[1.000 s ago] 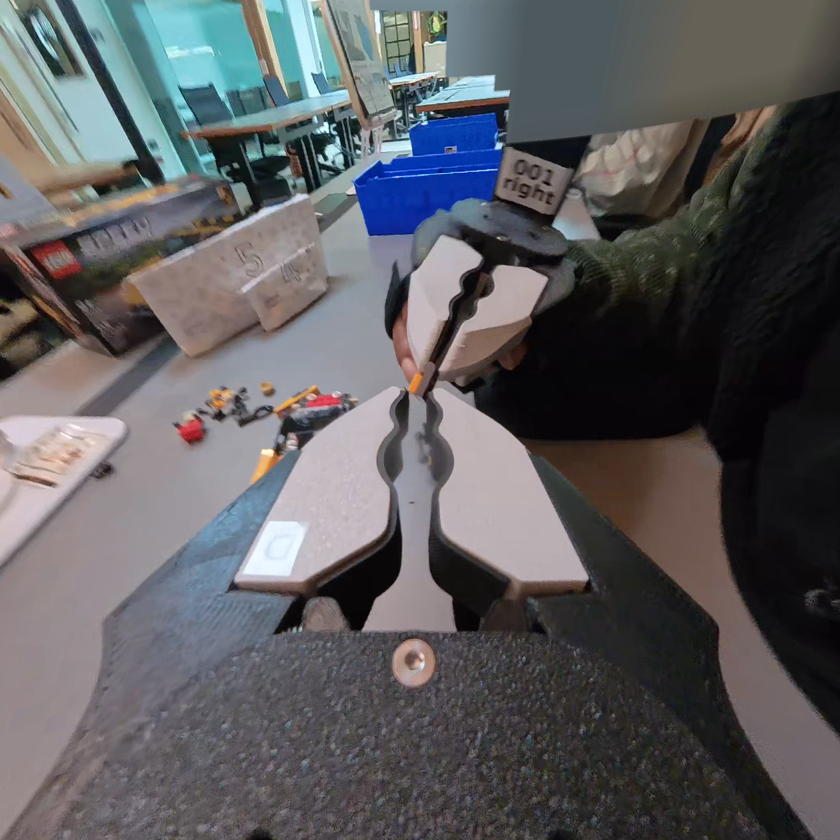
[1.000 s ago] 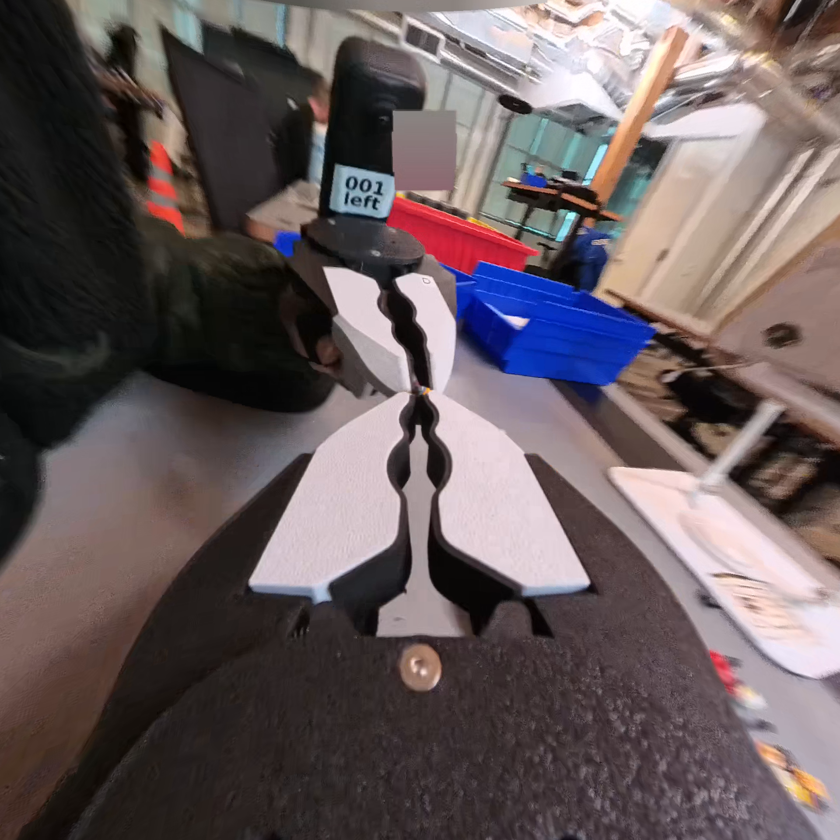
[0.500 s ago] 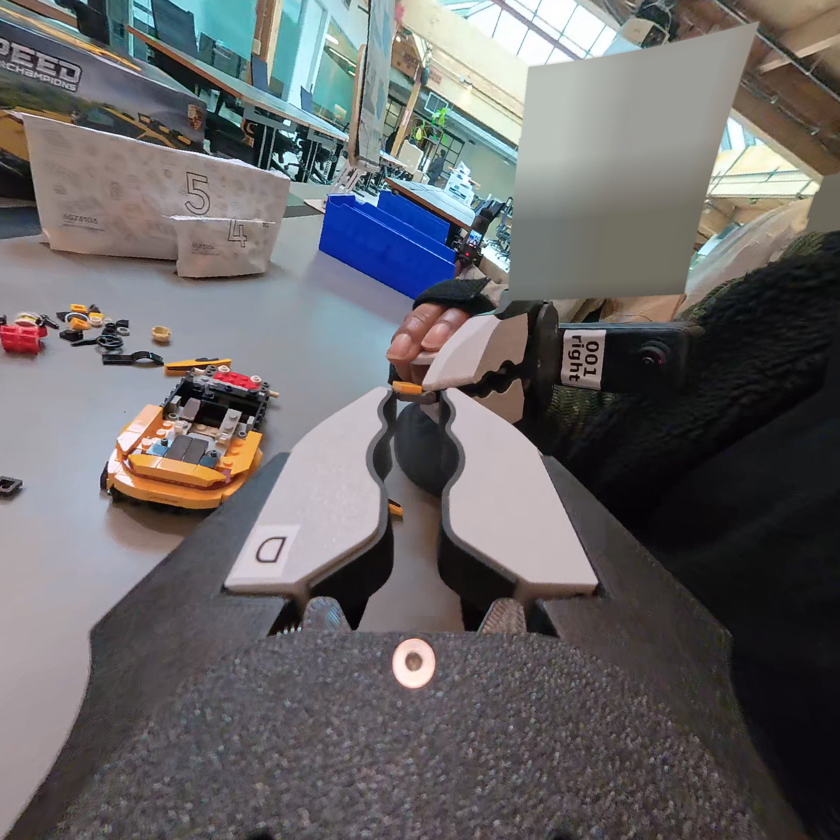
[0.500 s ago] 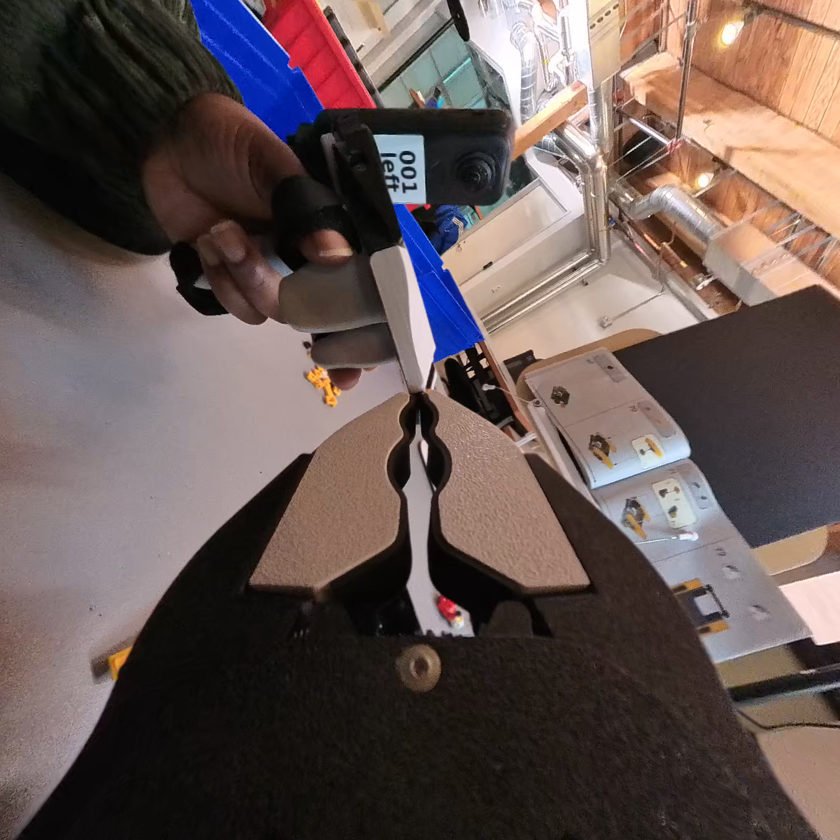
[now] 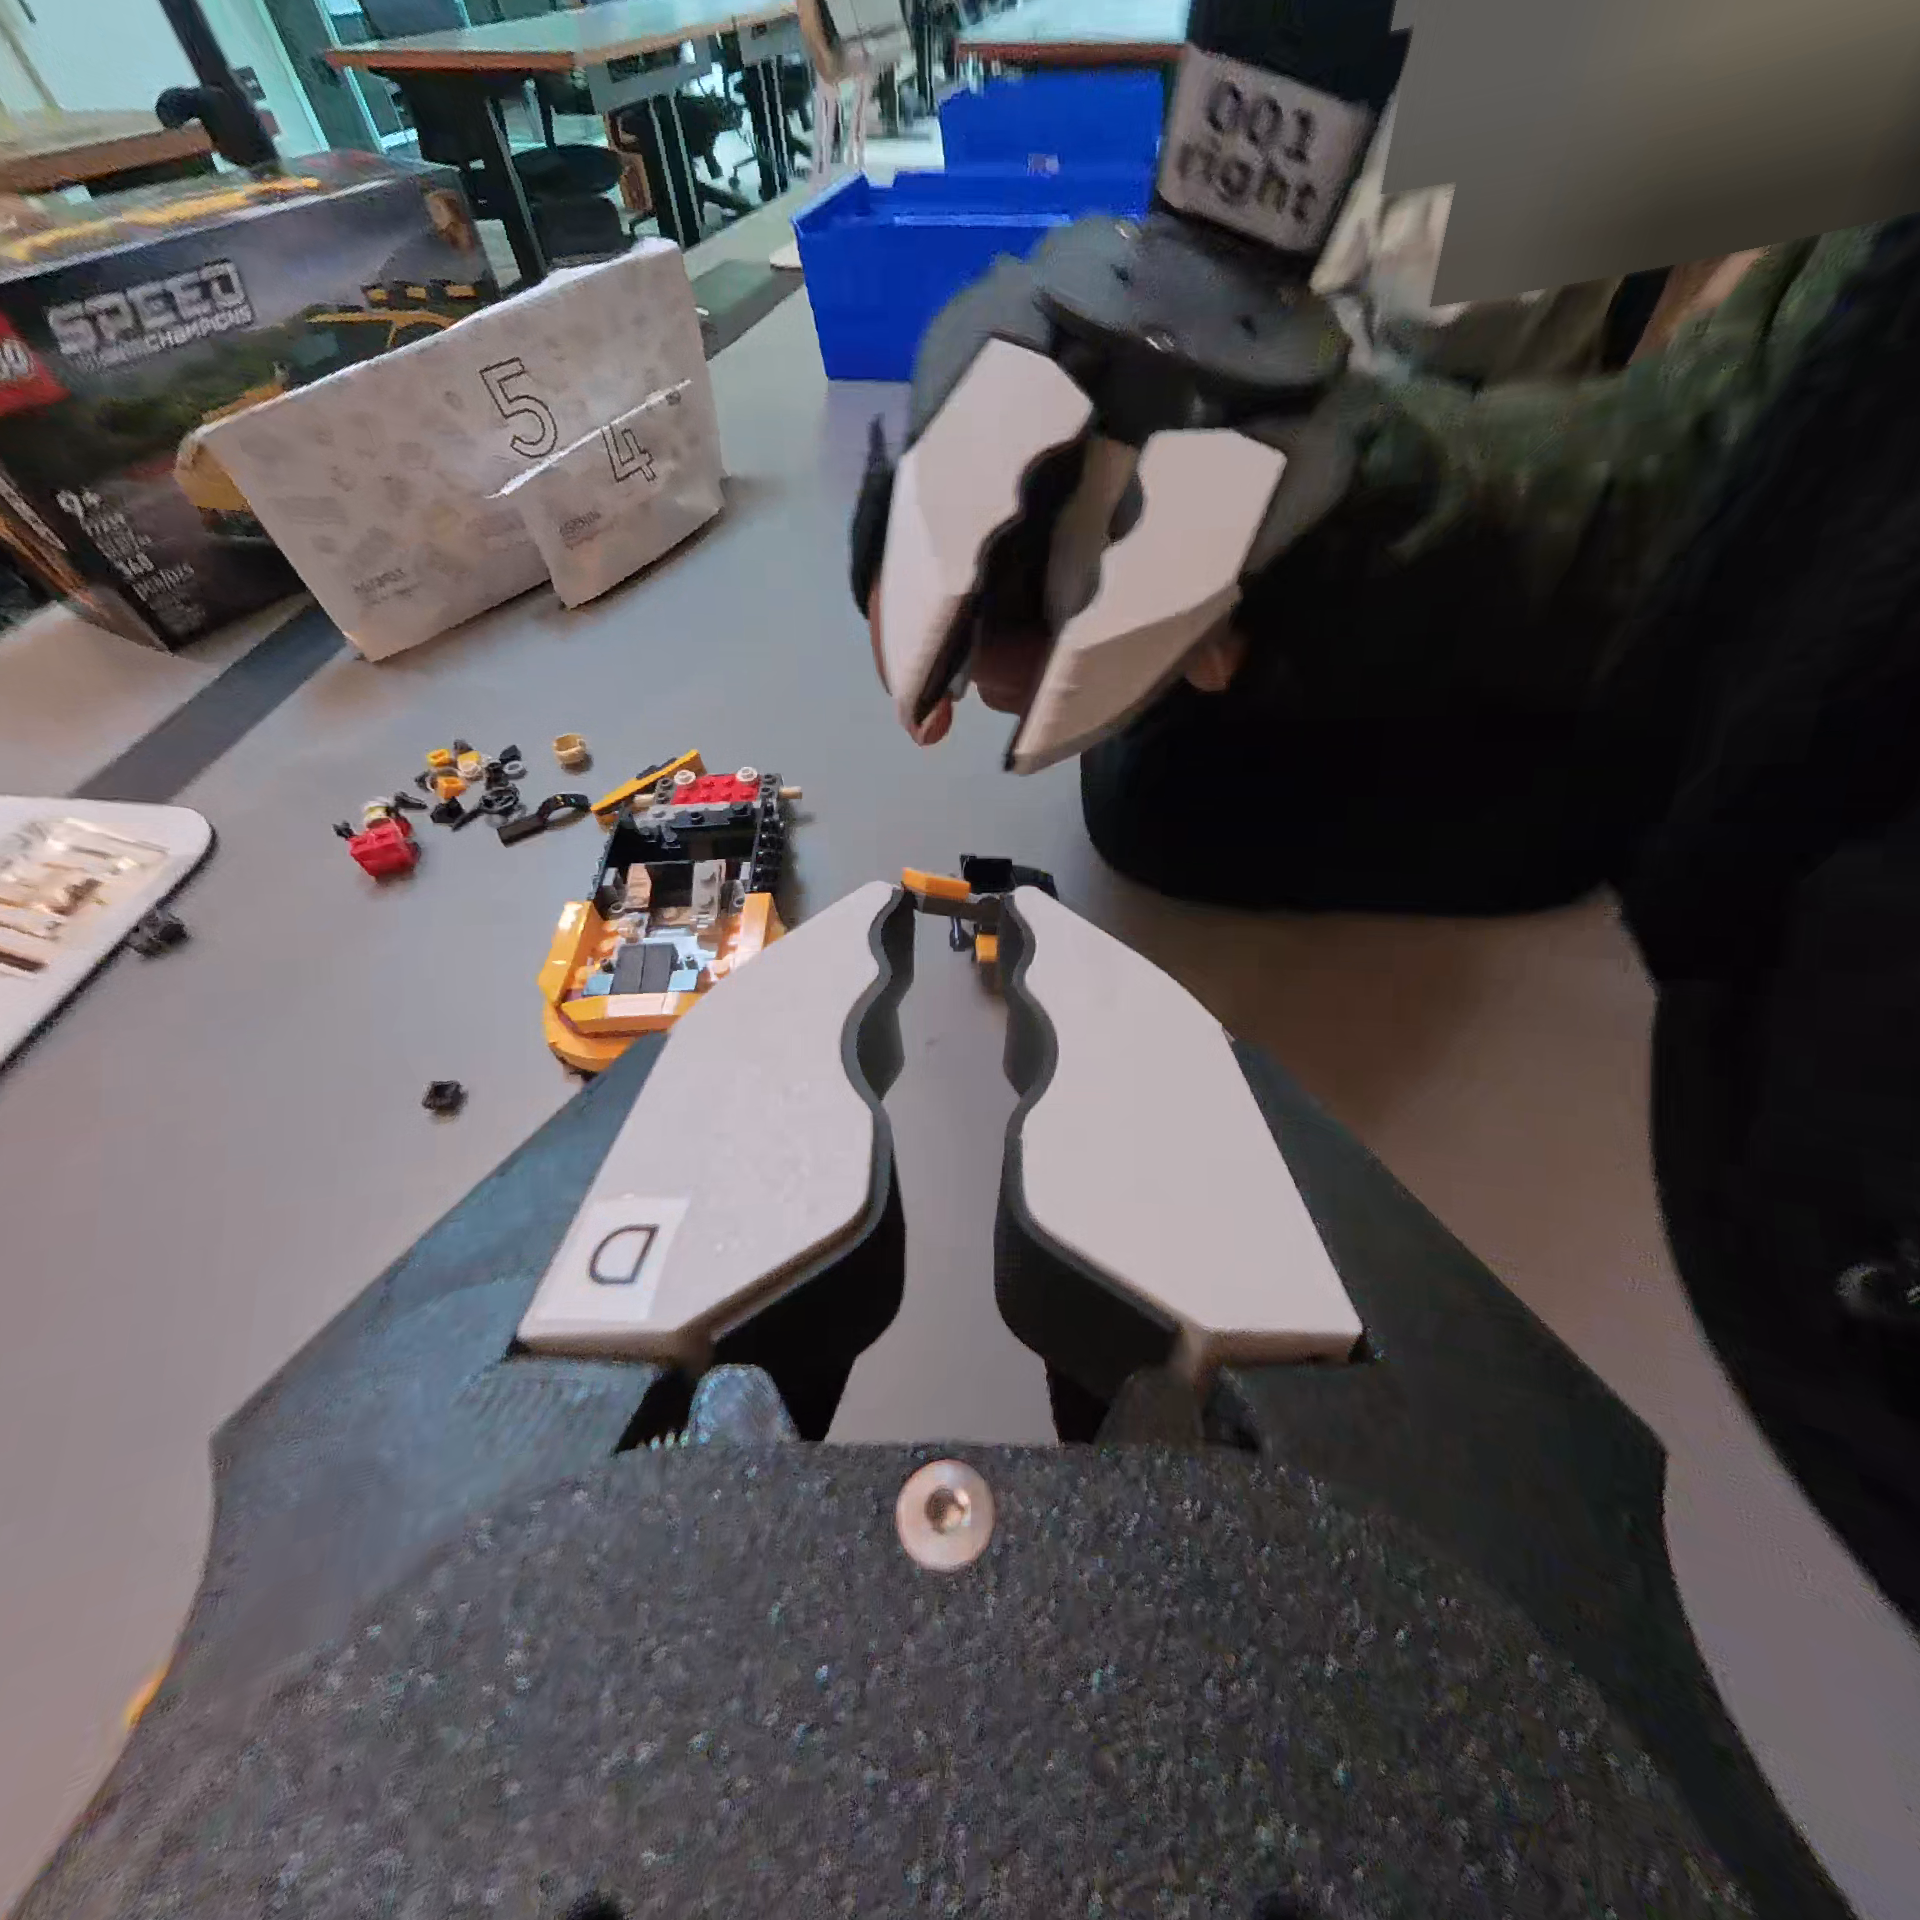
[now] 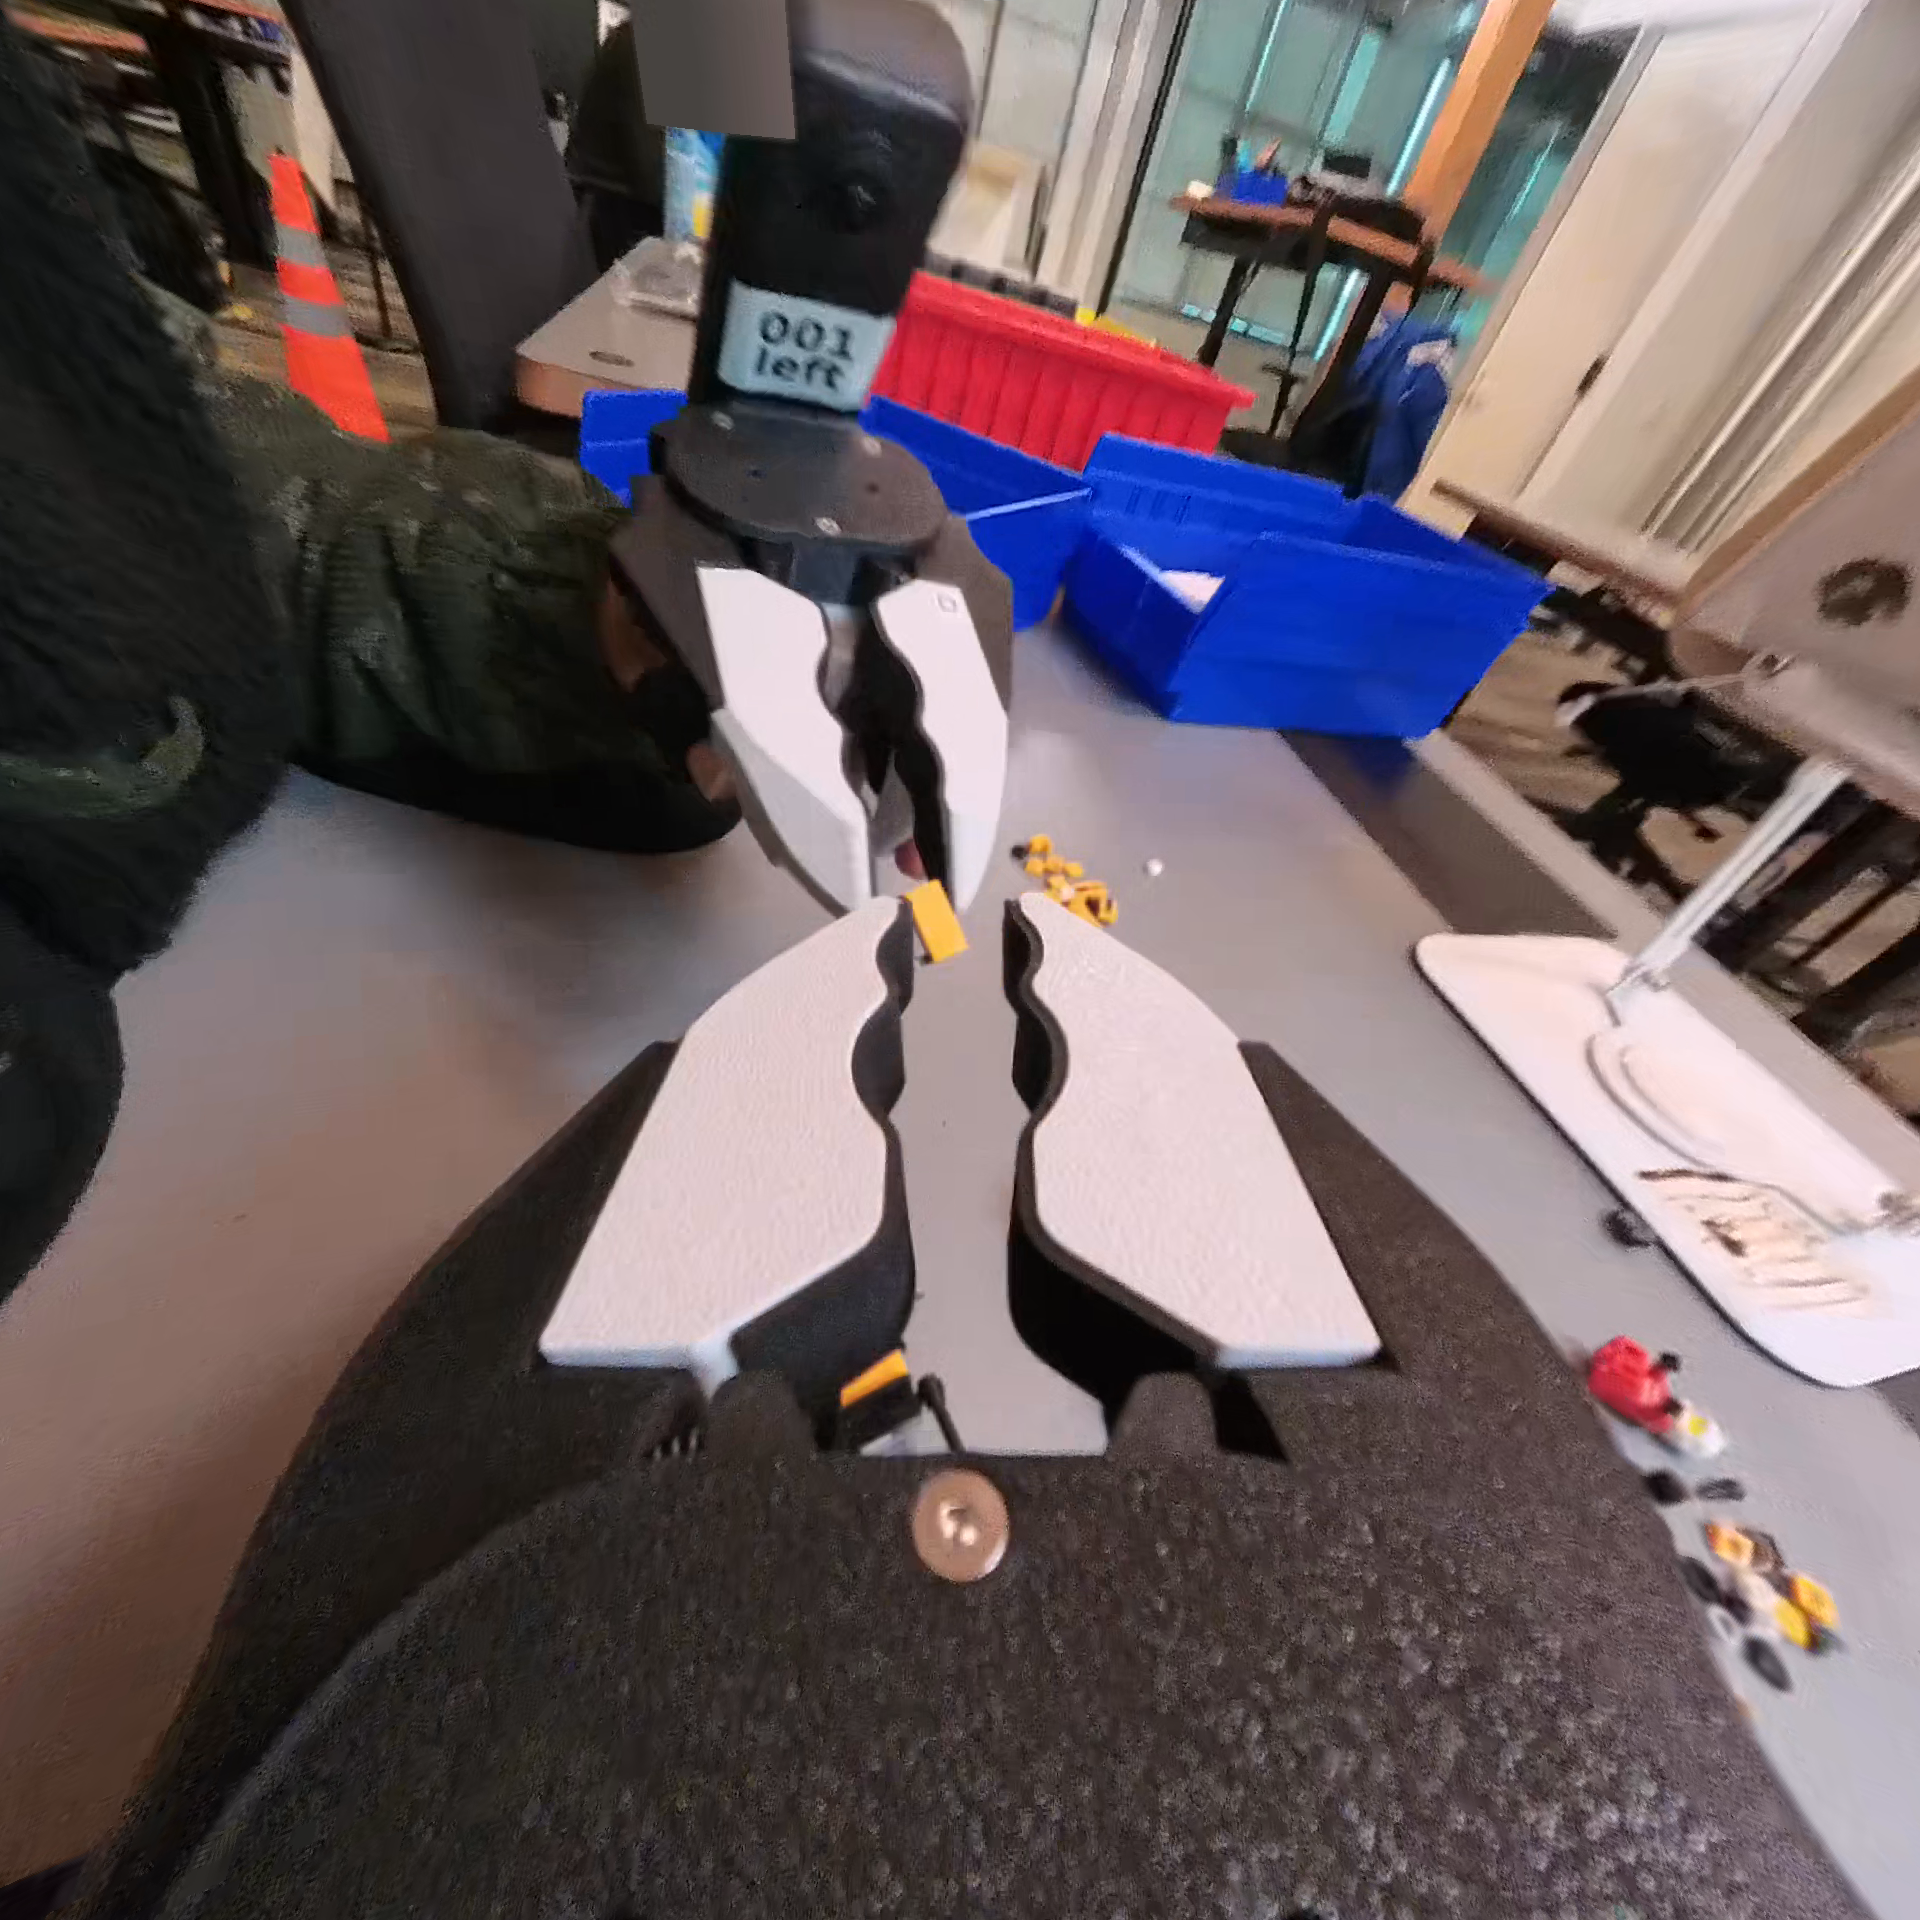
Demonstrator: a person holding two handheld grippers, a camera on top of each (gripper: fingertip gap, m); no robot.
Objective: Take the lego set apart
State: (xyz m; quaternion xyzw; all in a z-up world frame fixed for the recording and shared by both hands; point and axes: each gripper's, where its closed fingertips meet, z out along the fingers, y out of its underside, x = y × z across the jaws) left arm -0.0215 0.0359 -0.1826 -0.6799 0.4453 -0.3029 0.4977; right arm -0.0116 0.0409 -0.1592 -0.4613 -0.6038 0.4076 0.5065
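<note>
Left gripper (image 5: 954, 899): pale grey fingers with wavy black inner edges, seated in a coarse black speckled housing; jaws are standing spread, a gap between the tips. A small orange-and-black lego fragment (image 5: 971, 902) is sitting at the tips; whether it is touching them or lying on the table beyond, cannot tell.

Right gripper (image 6: 956, 909): same build, jaws parted. A flat orange tile (image 6: 938, 922) is showing against the inner edge of its left fingertip; not clear whether it is touching either gripper. In the left wrist view the right gripper (image 5: 961, 743) is hanging above the table with its tips apart and nothing between them.

The lego car (image 5: 665, 930) is resting on the smooth grey table (image 5: 260, 1039), just left of the left gripper: orange body shell, black chassis frame, red studded plate at the far end, roof off and interior exposed. Loose small parts (image 5: 468, 795) are lying scattered beyond it, among them a red piece (image 5: 382, 844).

Only the left wrist view is showing the car, two crinkled white paper bags (image 5: 488, 488) and the dark printed set box (image 5: 156, 384) behind them. Only the right wrist view is showing a red bin (image 6: 1049, 364), an orange traffic cone (image 6: 317, 301) and a second scatter of yellow bits (image 6: 1070, 883) past the grippers. Blue plastic bins (image 6: 1299, 613) and a white rounded tray (image 6: 1662, 1122) are appearing in both.
</note>
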